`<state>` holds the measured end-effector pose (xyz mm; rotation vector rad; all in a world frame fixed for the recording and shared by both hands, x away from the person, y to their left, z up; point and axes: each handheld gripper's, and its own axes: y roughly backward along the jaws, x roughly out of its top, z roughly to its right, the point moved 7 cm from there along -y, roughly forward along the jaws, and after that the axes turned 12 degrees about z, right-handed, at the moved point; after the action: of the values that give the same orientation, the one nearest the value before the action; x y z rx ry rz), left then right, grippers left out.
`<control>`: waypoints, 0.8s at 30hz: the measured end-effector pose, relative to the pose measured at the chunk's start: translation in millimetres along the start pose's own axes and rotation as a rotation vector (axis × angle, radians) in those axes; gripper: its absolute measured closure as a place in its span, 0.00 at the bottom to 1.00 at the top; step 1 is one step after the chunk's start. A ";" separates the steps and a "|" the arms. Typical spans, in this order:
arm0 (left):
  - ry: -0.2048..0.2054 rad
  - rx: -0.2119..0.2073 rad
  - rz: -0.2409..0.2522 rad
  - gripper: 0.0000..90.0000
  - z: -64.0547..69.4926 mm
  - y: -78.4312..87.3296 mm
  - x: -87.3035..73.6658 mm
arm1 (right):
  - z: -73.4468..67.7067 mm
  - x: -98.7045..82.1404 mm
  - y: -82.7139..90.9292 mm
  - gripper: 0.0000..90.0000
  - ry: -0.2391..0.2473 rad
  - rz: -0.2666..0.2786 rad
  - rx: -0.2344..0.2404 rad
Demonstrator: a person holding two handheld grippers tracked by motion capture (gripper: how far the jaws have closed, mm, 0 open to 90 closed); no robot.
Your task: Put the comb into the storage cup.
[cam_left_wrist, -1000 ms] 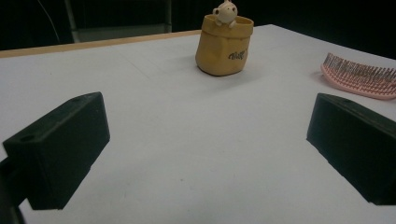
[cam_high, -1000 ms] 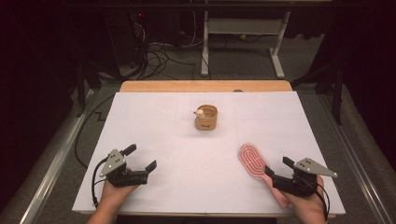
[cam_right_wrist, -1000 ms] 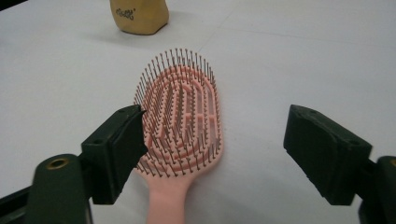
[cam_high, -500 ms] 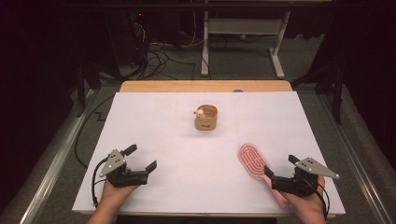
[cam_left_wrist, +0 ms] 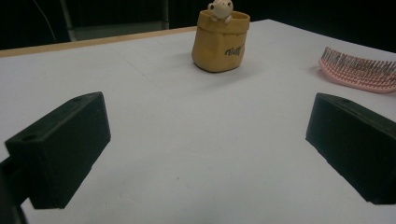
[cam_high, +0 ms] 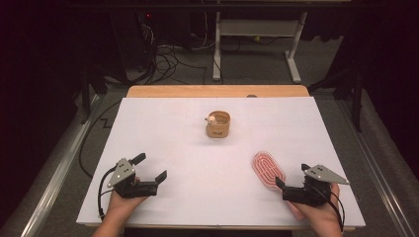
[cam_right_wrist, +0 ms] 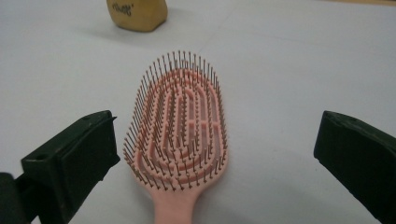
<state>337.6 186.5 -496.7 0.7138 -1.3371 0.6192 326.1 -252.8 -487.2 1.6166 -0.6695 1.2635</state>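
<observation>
The pink plastic hairbrush with an oval vented head (cam_high: 268, 168) lies bristles up on the white table (cam_high: 197, 197), at about four o'clock from the table's middle. Its long axis runs from the head at eleven o'clock to the handle at five o'clock. The right gripper (cam_high: 292, 176) has just been opening; its jaws stand spread on either side of the handle, not pressing on it. A tan paper-bag-shaped pot with a small figure (cam_high: 218, 124) stands well apart at eleven o'clock from the brush, nothing between them. The left gripper (cam_high: 150, 167) is spread, holding nothing.
</observation>
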 end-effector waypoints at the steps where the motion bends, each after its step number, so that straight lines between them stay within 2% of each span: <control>1: 0.001 -0.003 -0.004 0.01 0.0 0.1 -0.3 | -0.9 -0.9 -2.4 0.00 0.012 -0.015 0.001; 3: 0.003 -0.009 -0.004 0.01 0.5 1.0 -0.1 | -5.9 -6.7 -7.7 0.00 0.043 -0.088 0.011; 4: 0.003 -0.009 -0.004 0.01 0.5 1.0 -0.1 | -5.9 -6.7 -7.7 0.00 0.043 -0.088 0.011; 6: 0.006 -0.017 -0.002 0.01 1.1 1.5 0.3 | -9.1 -11.2 -9.8 0.00 0.061 -0.141 0.012; 7: 0.006 -0.017 -0.002 0.01 1.1 1.5 0.3 | -9.1 -11.2 -9.8 0.00 0.061 -0.141 0.012; 9: 0.006 -0.022 -0.005 0.01 1.8 1.5 0.1 | -9.6 -13.3 -10.8 0.00 0.053 -0.186 0.024; 12: 0.009 -0.023 0.000 0.01 2.2 1.5 0.5 | -10.0 -13.7 -11.5 0.00 0.057 -0.212 0.037; 13: 0.010 -0.024 0.002 0.01 2.5 1.5 0.7 | -10.9 -14.6 -11.9 0.00 0.066 -0.244 0.044; 14: 0.007 -0.026 0.003 0.01 2.5 1.5 0.9 | -10.9 -14.6 -11.9 0.00 0.066 -0.244 0.044; 16: 0.006 -0.029 0.005 0.01 2.8 1.2 1.0 | -11.4 -16.0 -12.8 0.00 0.093 -0.291 0.056; 20: 0.003 -0.031 0.004 0.01 3.2 1.1 0.7 | -12.1 -17.3 -13.3 0.00 0.095 -0.329 0.065; 24: -0.001 -0.033 0.000 0.01 3.9 0.7 0.0 | -14.6 -21.4 -14.3 0.00 0.133 -0.387 0.077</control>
<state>334.6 184.0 -496.3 0.6875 -1.3455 0.5960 325.3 -236.4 -511.8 1.6128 -0.2120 1.1064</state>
